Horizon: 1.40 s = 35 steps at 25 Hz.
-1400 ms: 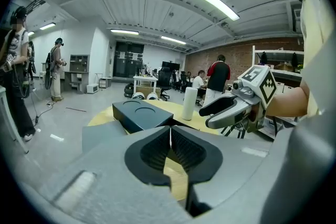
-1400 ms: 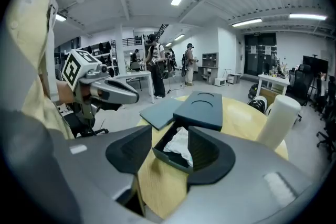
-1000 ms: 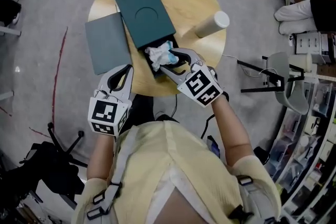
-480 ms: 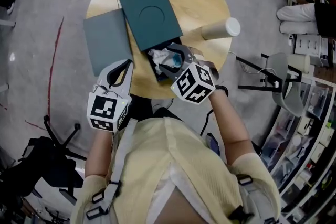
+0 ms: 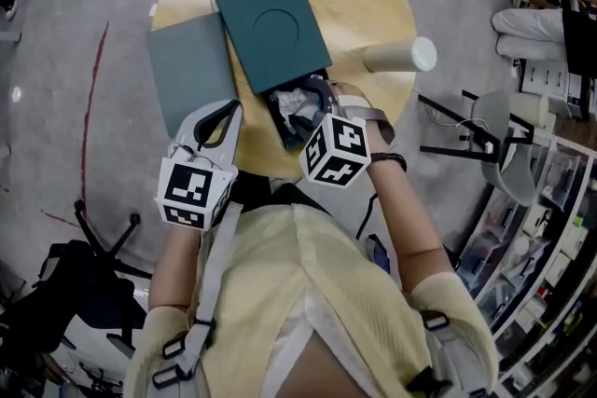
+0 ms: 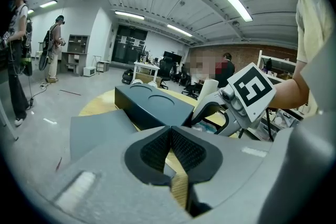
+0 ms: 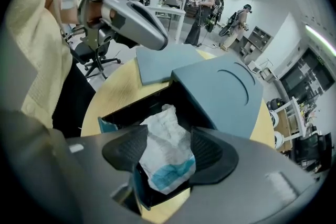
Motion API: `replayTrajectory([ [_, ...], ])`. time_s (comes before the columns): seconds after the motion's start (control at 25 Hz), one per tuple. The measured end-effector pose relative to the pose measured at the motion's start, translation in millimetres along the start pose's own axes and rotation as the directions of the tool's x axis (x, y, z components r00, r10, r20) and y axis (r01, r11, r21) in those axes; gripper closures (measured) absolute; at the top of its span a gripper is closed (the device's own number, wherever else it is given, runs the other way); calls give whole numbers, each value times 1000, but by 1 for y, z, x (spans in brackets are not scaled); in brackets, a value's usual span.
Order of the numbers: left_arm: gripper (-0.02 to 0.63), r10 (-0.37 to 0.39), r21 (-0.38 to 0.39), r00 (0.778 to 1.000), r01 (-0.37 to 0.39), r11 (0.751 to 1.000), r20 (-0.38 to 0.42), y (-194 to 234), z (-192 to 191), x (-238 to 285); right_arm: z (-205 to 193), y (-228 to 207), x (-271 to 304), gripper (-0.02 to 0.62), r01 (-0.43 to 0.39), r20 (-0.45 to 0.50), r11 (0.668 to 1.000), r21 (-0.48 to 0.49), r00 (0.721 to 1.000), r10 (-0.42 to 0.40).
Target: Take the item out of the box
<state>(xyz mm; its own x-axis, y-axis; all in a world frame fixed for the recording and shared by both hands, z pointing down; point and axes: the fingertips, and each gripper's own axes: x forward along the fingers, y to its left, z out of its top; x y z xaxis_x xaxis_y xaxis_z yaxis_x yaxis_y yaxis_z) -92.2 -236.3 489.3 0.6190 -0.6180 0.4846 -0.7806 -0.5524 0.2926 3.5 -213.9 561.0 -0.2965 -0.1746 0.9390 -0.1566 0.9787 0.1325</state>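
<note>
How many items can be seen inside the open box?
1: a crumpled white-and-blue packet between the right gripper's opening jaws; others may lie hidden beneath it.

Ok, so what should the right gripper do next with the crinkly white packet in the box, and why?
Probably close its jaws on the white packet. The right gripper has its jaws opening, with the packet standing between them. The packet sits inside the open end of the dark box, not yet lifted out, so a firm pinch likely has to come before any pull upward.
</note>
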Motion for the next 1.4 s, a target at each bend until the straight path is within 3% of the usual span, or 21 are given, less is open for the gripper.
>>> replayTrajectory([
  [0.36, 598, -35, 1, 999, 35, 999, -12, 6, -2, 5, 1, 8, 10, 345, -15, -71, 1000, 0, 997, 15],
  [0.56, 598, -36, 2, 999, 36, 999, -28, 2, -4, 10, -1, 10, 13, 390, -28, -77, 1000, 0, 997, 28],
  [0.8, 598, -28, 6, 1000, 28, 1000, -5, -11, -2, 6, -3, 16, 8, 449, -20, -26, 999, 33, 999, 21],
  [1.04, 598, 15, 5, 1000, -15, 1000, 15, -21, 2, -6, -5, 14, -2, 537, 36, 16, 999, 7, 999, -37],
  [1.4, 600, 62, 12, 997, -63, 998, 43, -37, 9, -24, 4, 12, -30, 560, 111, 99, 994, 6, 989, -112],
])
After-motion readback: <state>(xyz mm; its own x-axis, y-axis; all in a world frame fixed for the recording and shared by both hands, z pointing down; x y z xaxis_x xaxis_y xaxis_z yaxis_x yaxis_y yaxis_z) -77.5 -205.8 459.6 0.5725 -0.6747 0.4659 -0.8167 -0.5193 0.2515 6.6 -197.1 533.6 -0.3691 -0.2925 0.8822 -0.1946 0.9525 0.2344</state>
